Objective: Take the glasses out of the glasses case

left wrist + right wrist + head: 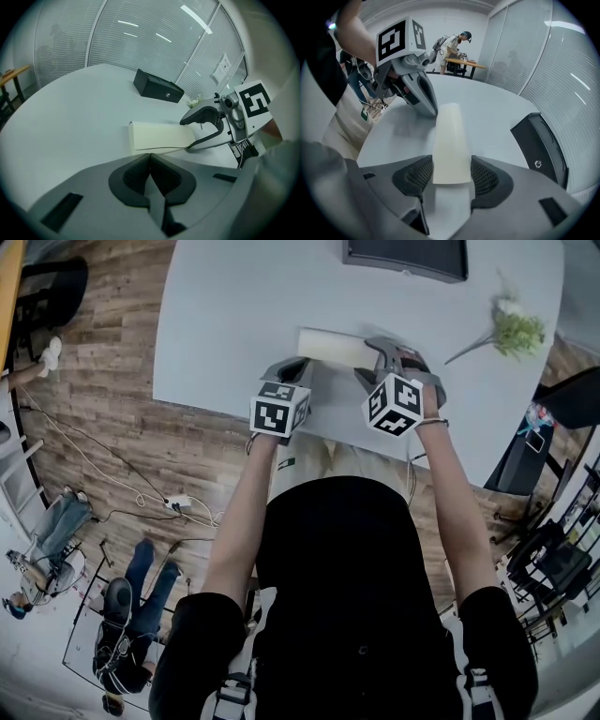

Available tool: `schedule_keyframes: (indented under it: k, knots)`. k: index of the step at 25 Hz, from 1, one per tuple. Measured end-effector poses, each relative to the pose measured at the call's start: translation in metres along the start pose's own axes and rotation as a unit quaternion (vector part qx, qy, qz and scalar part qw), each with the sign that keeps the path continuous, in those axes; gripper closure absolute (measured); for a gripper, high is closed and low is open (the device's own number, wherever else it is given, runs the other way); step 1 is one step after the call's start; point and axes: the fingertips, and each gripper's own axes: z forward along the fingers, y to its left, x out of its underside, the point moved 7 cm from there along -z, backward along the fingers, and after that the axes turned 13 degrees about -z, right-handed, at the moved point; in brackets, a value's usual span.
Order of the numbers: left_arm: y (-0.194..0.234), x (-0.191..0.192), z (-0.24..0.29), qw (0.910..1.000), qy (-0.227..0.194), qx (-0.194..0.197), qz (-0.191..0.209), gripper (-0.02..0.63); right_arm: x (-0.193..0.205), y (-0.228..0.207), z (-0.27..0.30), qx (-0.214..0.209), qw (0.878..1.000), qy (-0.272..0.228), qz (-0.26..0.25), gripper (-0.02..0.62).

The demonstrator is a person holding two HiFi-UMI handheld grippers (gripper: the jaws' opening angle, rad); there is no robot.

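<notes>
The right gripper (451, 171) pinches one end of the cream case (449, 136) on the table (234, 324); the left gripper (150, 161) is pressed together, empty.

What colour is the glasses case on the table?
Plain cream, no pattern; the glasses case shows best in the right gripper view.

Soft, even overhead light; the glasses case (159, 137) throws a faint shadow on the table (70, 117); fisheye corners go black.
</notes>
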Motion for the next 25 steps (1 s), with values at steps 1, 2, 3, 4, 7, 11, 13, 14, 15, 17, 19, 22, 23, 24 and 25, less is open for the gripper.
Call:
schedule_keyframes:
  k: [1,2,3,4,7,11,13,14,15,17,19,22,23,24,25]
  knots:
    - [0.0,0.0,0.001,1.0,-0.001,0.0,-0.001,0.583,0.001,-0.001,0.0,-0.003,1.0,-0.002,0.002,0.319]
    - [-0.001,0.0,0.001,1.0,-0.001,0.001,-0.002,0.582,0.002,-0.002,0.0,-0.007,1.0,-0.003,0.003,0.318]
    - [-0.001,0.0,0.001,1.0,-0.001,0.001,-0.002,0.583,0.002,-0.002,-0.001,-0.009,1.0,-0.004,0.004,0.318]
    - [-0.001,0.0,0.001,1.0,0.0,0.001,-0.001,0.583,0.002,-0.003,-0.001,-0.011,1.0,-0.006,0.006,0.316]
    - [-0.002,-0.001,0.002,1.0,0.004,0.001,0.002,0.581,0.003,-0.004,-0.001,-0.009,1.0,-0.003,0.005,0.313]
    - [-0.005,-0.002,0.002,0.9999,0.012,-0.005,0.009,0.581,0.002,-0.002,-0.005,0.003,1.0,0.005,-0.003,0.318]
    - [-0.007,-0.004,0.002,0.9999,0.011,-0.004,0.012,0.581,0.001,-0.002,-0.009,0.01,1.0,0.003,-0.005,0.338]
    - [-0.007,-0.005,0.001,0.9999,0.01,-0.003,0.013,0.581,0.0,-0.002,-0.011,0.013,1.0,0.001,-0.004,0.352]
    - [-0.007,-0.006,0.0,0.9999,0.009,-0.003,0.014,0.581,-0.001,-0.003,-0.014,0.016,1.0,-0.002,-0.003,0.367]
    - [-0.007,-0.01,-0.002,0.9998,0.007,-0.001,0.017,0.581,-0.003,-0.005,-0.018,0.023,1.0,-0.005,0.001,0.386]
    - [-0.008,-0.013,-0.004,0.9998,0.004,0.0,0.018,0.581,-0.004,-0.006,-0.021,0.029,1.0,-0.007,0.001,0.397]
    - [-0.011,-0.017,-0.004,0.9998,0.001,0.002,0.02,0.581,-0.004,-0.008,-0.024,0.04,0.999,-0.007,-0.001,0.428]
    - [-0.012,-0.018,-0.003,0.9998,0.0,0.003,0.021,0.581,-0.004,-0.009,-0.024,0.045,0.999,-0.007,-0.002,0.446]
    - [-0.013,-0.019,-0.003,0.9998,-0.001,0.004,0.022,0.581,-0.004,-0.01,-0.025,0.051,0.999,-0.007,-0.001,0.464]
    - [-0.013,-0.02,-0.004,0.9997,-0.002,0.005,0.023,0.581,-0.005,-0.011,-0.025,0.056,0.998,-0.006,0.0,0.476]
